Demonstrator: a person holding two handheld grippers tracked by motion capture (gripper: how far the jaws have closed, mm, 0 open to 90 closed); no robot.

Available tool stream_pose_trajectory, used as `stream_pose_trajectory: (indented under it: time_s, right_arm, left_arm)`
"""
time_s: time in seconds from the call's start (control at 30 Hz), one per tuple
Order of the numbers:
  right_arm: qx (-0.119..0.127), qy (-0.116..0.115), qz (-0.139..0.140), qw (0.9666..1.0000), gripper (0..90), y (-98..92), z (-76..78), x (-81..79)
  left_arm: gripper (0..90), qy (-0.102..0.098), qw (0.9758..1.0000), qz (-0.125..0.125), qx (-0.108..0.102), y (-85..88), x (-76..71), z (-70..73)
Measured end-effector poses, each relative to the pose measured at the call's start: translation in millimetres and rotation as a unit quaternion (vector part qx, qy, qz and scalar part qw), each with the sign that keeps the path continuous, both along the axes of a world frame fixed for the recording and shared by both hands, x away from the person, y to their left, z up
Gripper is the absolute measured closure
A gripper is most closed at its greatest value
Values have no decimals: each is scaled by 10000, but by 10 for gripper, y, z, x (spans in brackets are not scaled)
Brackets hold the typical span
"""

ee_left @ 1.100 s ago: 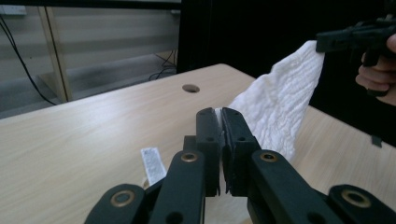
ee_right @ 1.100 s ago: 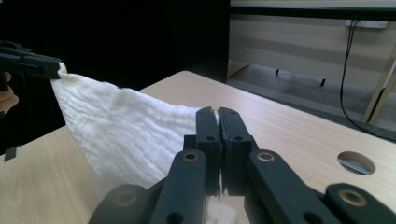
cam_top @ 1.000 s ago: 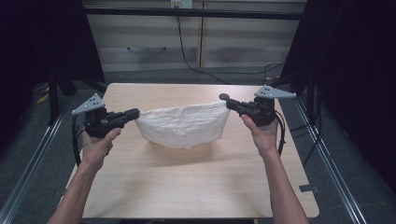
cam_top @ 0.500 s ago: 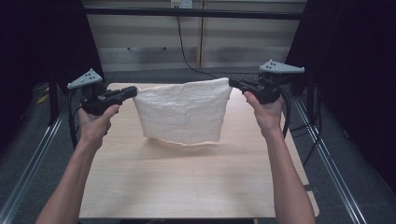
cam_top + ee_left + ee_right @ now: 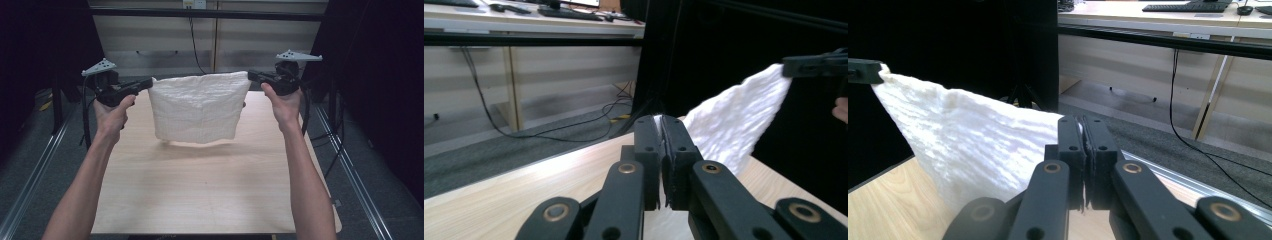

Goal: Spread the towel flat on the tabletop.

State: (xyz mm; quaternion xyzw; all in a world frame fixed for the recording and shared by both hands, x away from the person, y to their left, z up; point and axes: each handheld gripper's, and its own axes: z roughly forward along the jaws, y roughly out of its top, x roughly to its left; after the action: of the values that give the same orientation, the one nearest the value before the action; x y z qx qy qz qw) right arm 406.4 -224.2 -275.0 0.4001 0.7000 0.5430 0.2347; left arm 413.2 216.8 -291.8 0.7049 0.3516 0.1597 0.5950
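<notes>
A white textured cloth point(image 5: 199, 107) hangs in the air above the far half of the wooden table point(image 5: 210, 185), stretched flat between both hands. My left gripper point(image 5: 150, 82) is shut on its top left corner and my right gripper point(image 5: 250, 75) is shut on its top right corner. The cloth's lower edge hangs free just above the tabletop. In the left gripper view the closed jaws of the left gripper point(image 5: 662, 120) pinch the cloth point(image 5: 736, 120), which runs off to the other gripper at the right edge. In the right gripper view the right gripper point(image 5: 1082, 120) pinches the cloth point(image 5: 968, 145) the same way.
Metal rails point(image 5: 35, 160) run along both sides of the table. Cabinets and a hanging black cable point(image 5: 192, 40) stand behind the far edge. Dark curtains close off left and right. A desk with a keyboard point(image 5: 1188, 7) lies beyond.
Both grippers have risen and moved away from me with the cloth, which has lifted off the table and now hangs taut and flat between them.
</notes>
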Motion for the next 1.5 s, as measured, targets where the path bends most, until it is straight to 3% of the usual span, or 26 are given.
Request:
stream_pose_trajectory:
  time_s: [0.17, 0.27, 0.37, 0.57, 0.87, 0.93, 1.2, 1.3, 1.5]
  right_arm:
    - [-54, 64, 47, 10000, 878, -23, -142, -59]
    - [-84, 189, 67, 9998, 878, -50, -316, -128]
    - [-51, 311, 87, 9995, 878, -88, -514, -211]
    - [34, 434, 227, 9988, 878, -116, -791, -389]
    - [27, 507, 413, 9979, 878, -126, -1016, -759]
    - [29, 508, 429, 9978, 878, -130, -1039, -779]
    - [-86, 710, 635, 9954, 878, -106, -1239, -993]
    - [-109, 805, 672, 9944, 877, -103, -1302, -1056]
    - [-166, 1077, 736, 9913, 876, -87, -1518, -1140]
  left_arm:
    - [868, 30, 9998, -167, 125, -52, -82, -163]
    - [868, 101, 9995, -207, 211, -62, -121, -274]
    - [868, 187, 9988, -334, 293, -80, -235, -484]
    - [869, 244, 9976, -535, 358, -99, -410, -640]
    - [868, 327, 9965, -670, 387, -59, -670, -873]
    - [868, 352, 9961, -717, 375, -54, -693, -903]
    - [868, 589, 9929, -760, 698, 7, -828, -1161]
    - [868, 737, 9906, -846, 779, -1, -857, -1265]
    - [868, 846, 9870, -949, 981, 4, -937, -1399]
